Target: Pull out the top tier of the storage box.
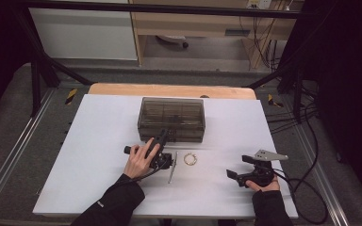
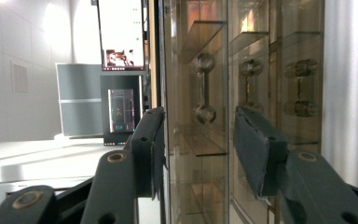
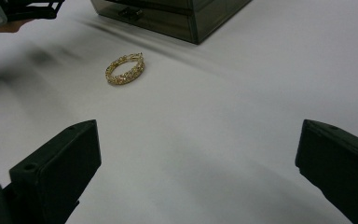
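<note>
Your left hand-held gripper [image 2: 200,140], jaws apart, faces the closed drawer box [image 1: 171,118]. Beyond your spread right hand-held gripper [image 3: 198,172], the bracelet [image 3: 124,69] waits unstored.

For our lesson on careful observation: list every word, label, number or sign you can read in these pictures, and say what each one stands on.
None can be read.
Sleeve: a small white mark, too small to read.
Screens behind the table in the left gripper view: coloured displays, blurred.
Smoky plastic box, gold bracelet: no lettering visible.
</note>
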The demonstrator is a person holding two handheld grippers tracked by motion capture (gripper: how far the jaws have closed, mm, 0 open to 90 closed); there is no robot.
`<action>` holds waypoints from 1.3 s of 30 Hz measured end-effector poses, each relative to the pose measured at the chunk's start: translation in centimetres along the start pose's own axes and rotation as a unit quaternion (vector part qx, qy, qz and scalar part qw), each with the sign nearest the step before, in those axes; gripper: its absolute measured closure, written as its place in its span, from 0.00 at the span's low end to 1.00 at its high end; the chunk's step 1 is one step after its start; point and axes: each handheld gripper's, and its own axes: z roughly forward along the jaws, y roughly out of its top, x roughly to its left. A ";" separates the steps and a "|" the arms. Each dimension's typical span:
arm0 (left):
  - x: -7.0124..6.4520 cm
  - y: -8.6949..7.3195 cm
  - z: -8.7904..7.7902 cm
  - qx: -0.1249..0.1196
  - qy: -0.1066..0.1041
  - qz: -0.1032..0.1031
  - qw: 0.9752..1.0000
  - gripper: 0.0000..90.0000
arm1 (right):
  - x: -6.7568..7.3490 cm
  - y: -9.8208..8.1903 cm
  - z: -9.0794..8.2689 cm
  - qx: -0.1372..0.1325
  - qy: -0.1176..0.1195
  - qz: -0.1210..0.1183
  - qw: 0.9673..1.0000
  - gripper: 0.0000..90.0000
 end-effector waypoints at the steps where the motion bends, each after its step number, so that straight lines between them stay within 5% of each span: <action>1: 0.0 -0.1 0.1 0.001 -0.001 0.000 1.000 0.59 | 0.0 0.0 0.0 0.000 0.000 0.000 1.000 0.01; 39: -0.1 -0.4 0.0 0.001 -0.007 -0.011 1.000 0.67 | 0.0 0.0 0.0 0.000 0.000 -0.002 1.000 0.01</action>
